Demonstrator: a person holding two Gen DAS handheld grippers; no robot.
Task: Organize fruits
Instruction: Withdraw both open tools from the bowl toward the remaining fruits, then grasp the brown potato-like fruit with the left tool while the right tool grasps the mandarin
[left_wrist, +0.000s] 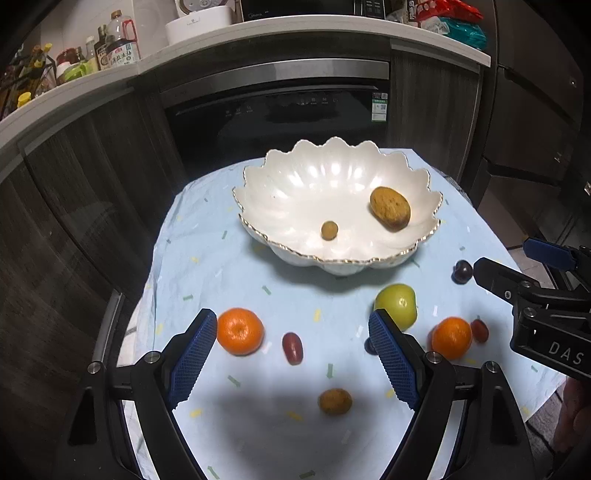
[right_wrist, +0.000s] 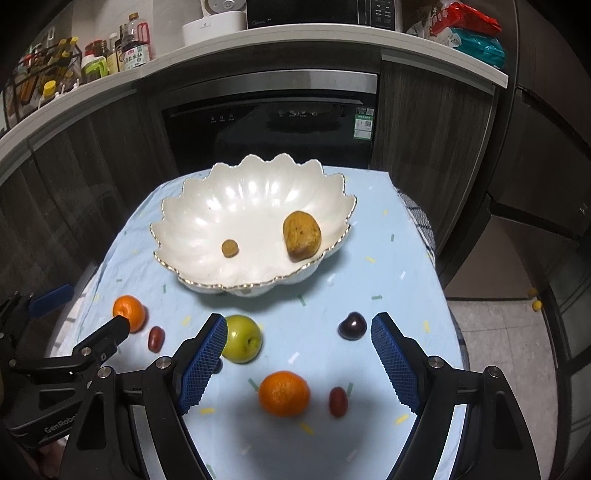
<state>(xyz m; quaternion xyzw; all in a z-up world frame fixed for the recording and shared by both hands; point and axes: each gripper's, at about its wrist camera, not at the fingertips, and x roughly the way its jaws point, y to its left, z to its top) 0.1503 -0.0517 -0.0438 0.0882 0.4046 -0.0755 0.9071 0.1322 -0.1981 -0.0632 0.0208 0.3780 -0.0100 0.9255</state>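
Your left tool (left_wrist: 291, 354) has its fingers apart with nothing between the pads; it hangs over the near part of the desk (left_wrist: 229, 280), above a red grape (left_wrist: 292, 348) and just right of an orange (left_wrist: 240, 331). Your right tool (right_wrist: 298, 354) is likewise spread and empty, above a second orange (right_wrist: 283, 394), with the green apple (right_wrist: 242, 338) by its left finger and a dark plum (right_wrist: 352, 325) near its right one. The scalloped white bowl (left_wrist: 295, 192) sits at the far side, holding a large brown fruit (left_wrist: 390, 208) and a small brown one (left_wrist: 329, 230). Another small brown fruit (left_wrist: 335, 401) lies nearest you.
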